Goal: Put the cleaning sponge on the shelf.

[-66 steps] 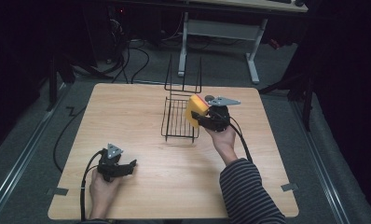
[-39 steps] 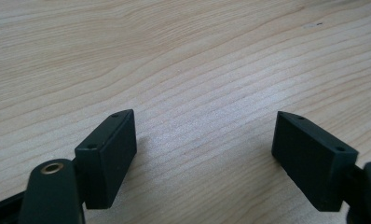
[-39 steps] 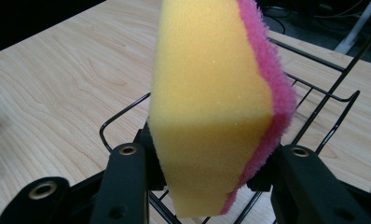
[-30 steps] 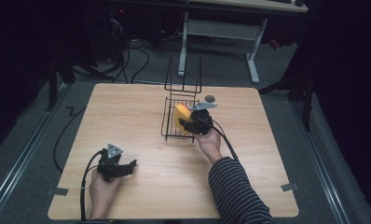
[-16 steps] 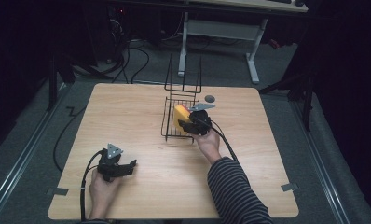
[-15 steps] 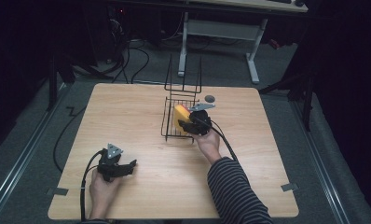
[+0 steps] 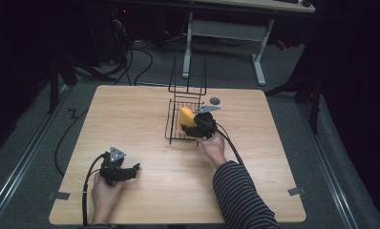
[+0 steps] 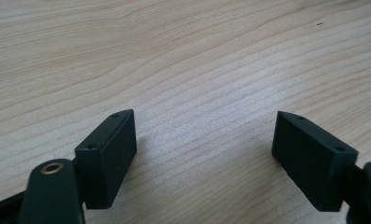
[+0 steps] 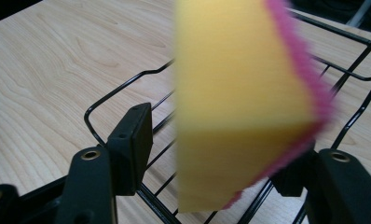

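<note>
Wood surface [image 7: 145, 119], wire rack [image 7: 178, 125]: right tool [image 9: 211, 154] just opening, sponge [image 9: 239, 93] loose between jaws, may tip or bounce out. Left tool [image 8: 202, 154] wide, empty.

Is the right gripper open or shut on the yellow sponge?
Open. The right gripper has just been opening: its left pad stands apart from the blurred sponge between the jaws, above the wire rack.

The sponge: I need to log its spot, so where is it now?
In the high view the yellow sponge sits over the black wire rack at mid-table, between the fingers of the right gripper, which have just been opening.
</note>
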Tool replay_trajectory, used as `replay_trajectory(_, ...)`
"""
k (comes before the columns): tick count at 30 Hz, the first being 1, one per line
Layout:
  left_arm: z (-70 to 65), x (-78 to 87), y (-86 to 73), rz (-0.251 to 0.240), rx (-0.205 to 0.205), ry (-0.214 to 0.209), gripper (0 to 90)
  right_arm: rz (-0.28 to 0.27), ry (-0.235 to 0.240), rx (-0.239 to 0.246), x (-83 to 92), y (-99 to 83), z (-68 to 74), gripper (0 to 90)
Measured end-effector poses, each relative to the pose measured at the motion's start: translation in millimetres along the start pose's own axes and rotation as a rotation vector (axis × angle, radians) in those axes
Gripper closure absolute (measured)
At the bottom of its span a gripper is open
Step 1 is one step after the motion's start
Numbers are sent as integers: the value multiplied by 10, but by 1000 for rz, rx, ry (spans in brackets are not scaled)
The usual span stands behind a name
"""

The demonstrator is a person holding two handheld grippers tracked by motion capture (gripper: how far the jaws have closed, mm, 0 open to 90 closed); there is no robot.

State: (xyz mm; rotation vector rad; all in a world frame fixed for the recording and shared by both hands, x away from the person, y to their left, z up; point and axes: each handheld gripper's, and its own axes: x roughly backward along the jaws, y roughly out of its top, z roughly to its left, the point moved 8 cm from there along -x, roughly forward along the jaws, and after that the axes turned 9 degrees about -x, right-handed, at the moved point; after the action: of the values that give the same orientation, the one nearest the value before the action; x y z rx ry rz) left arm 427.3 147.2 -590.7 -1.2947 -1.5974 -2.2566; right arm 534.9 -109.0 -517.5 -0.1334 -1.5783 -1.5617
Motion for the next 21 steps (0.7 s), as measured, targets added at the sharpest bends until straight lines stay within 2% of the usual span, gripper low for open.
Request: replay_trajectory(21,0,0,0,0,0,0,225,-14,8,8,52,29,12,411)
